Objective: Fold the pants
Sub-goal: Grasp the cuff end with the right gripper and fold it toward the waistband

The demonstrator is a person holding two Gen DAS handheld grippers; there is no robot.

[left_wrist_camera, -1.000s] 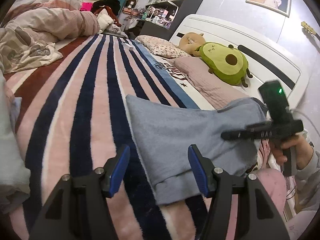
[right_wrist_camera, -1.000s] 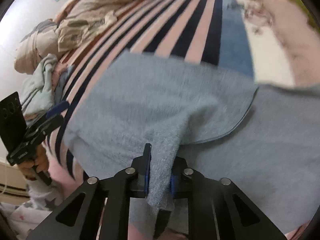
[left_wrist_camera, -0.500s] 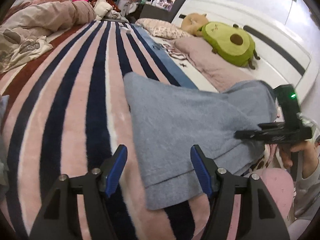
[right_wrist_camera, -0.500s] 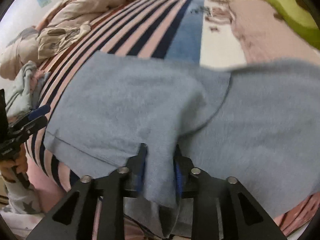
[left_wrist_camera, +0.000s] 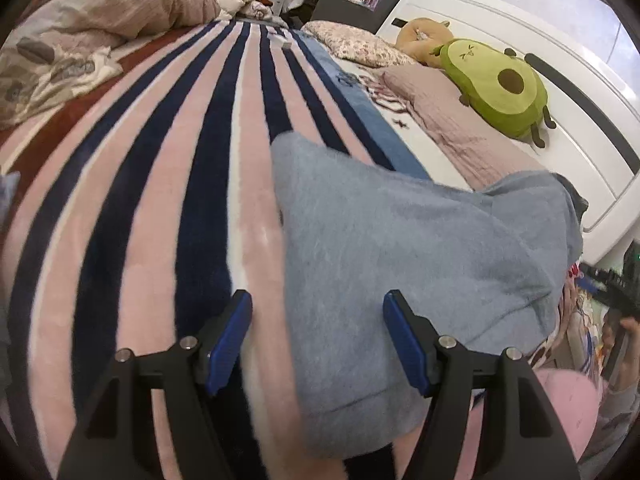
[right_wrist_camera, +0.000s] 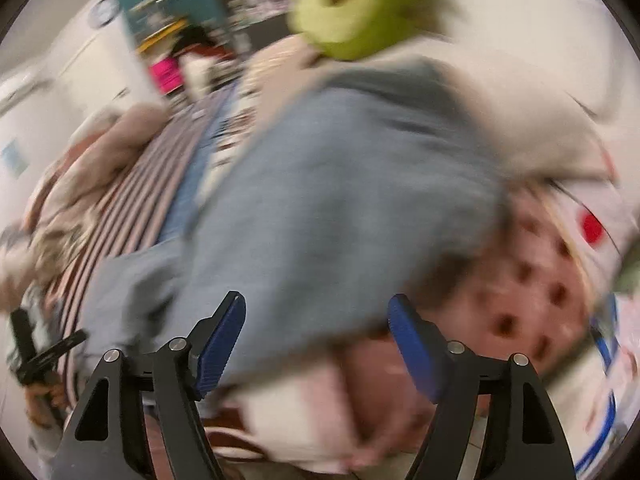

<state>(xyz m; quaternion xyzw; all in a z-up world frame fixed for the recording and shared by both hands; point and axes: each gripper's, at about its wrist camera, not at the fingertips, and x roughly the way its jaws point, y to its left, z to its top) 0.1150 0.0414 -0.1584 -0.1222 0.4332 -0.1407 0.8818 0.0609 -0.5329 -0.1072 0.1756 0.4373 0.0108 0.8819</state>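
Observation:
The grey-blue pants (left_wrist_camera: 400, 248) lie on the striped blanket (left_wrist_camera: 168, 168), one end draped toward the bed's right edge. My left gripper (left_wrist_camera: 316, 336) is open and empty, low over the near hem of the pants. My right gripper (right_wrist_camera: 316, 340) is open and empty; its view is blurred by motion, with the pants (right_wrist_camera: 340, 184) in front of it. The right gripper also shows in the left wrist view (left_wrist_camera: 612, 284) at the far right edge, beyond the pants.
A green avocado plush (left_wrist_camera: 496, 84) and pink pillows (left_wrist_camera: 460, 136) lie by the white headboard (left_wrist_camera: 560, 80). A crumpled duvet (left_wrist_camera: 80, 32) is at the far left. A pink spotted cloth (right_wrist_camera: 520, 288) hangs at the bed's edge.
My right gripper has opened and let go of the pants, then swung away fast. The pants dropped onto the bed. My left gripper has moved lower and closer to the hem, still open.

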